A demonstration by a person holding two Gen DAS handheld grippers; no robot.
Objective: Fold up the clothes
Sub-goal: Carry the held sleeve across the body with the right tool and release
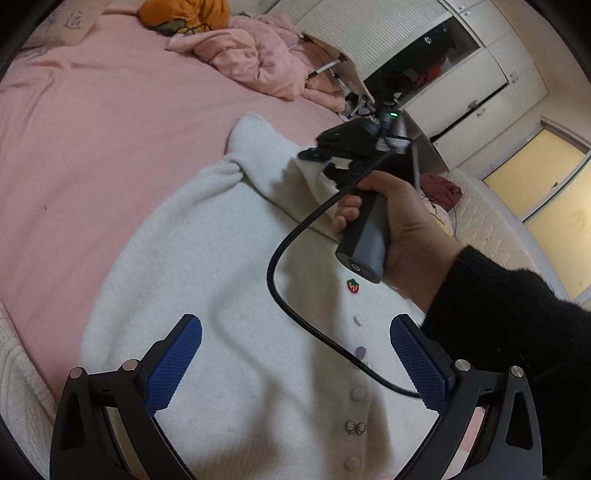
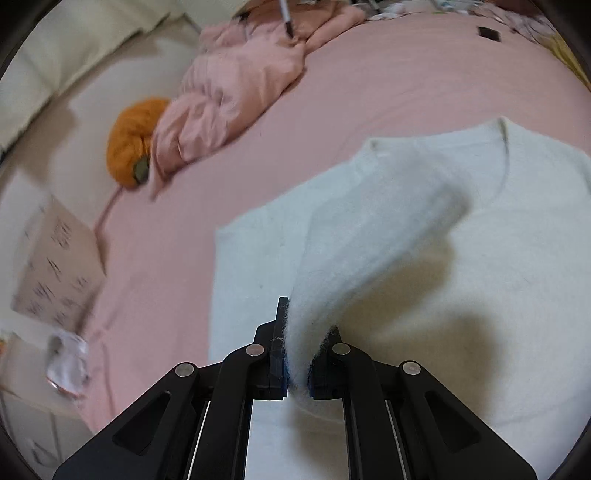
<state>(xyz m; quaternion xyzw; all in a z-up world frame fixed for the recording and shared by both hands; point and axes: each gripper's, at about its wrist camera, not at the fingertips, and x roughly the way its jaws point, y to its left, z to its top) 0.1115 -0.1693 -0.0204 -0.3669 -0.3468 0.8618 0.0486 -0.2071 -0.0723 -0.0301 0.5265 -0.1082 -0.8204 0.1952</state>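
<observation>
A white fuzzy cardigan [image 1: 229, 258] with small decorative buttons lies spread on the pink bed sheet [image 1: 92, 147]. My left gripper [image 1: 295, 332] is open and empty, hovering above the cardigan's front. My right gripper [image 1: 328, 162] shows in the left wrist view, held by a hand, shut on a sleeve of the cardigan. In the right wrist view the right gripper [image 2: 299, 354] pinches a strip of the white sleeve [image 2: 369, 240], lifted above the cardigan body [image 2: 498, 295].
A crumpled pink garment [image 1: 251, 55] and an orange item [image 1: 184, 14] lie at the bed's far side. A black cable [image 1: 295, 314] hangs across the cardigan. A cream knit garment [image 1: 14, 387] lies at the left. A wardrobe [image 1: 461, 74] stands beyond the bed.
</observation>
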